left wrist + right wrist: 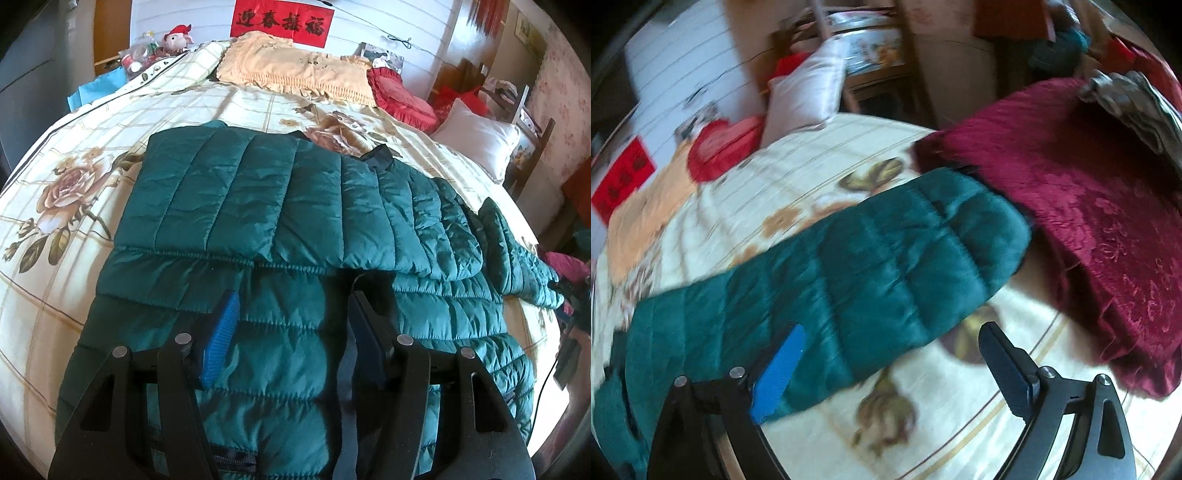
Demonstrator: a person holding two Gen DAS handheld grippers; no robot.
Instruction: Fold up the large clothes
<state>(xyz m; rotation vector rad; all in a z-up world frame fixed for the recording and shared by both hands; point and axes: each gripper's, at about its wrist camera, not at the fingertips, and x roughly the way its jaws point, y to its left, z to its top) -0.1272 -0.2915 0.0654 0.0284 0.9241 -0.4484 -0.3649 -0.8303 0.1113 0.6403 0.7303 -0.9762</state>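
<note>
Jacket (295, 229): green quilted puffer, lying flat on the bed (74, 229), partly folded. In the left wrist view one panel with vertical quilting is laid across the body; its lower edge runs side to side just beyond the left gripper's fingertips. A sleeve (517, 251) trails off to the right toward the bed edge.

Left gripper (291, 314): over the lower body of the jacket, pointing down at it. Jaws partly apart, puffy fabric bulging up between the blue pads. Can't tell whether the pads actually press on it or just straddle it.

Right gripper (892, 350): jaws wide apart, nothing held. Left finger (779, 373) sits over the sleeve edge (849, 266), right finger over bare bedspread. Right wrist view is motion-blurred, so fine contact is unreadable. The sleeve runs diagonally there, cuff end near a dark red quilt (1089, 206) heaped at the right.

Bedspread is cream with a grid and a large rose print. At the head: peach frilled pillow (295, 70), red cushion (402, 96), white pillow (476, 136). Red banner (282, 22) with black characters on the white wall behind. Plush toy (179, 37) and small clutter at the top left corner of the bed.
</note>
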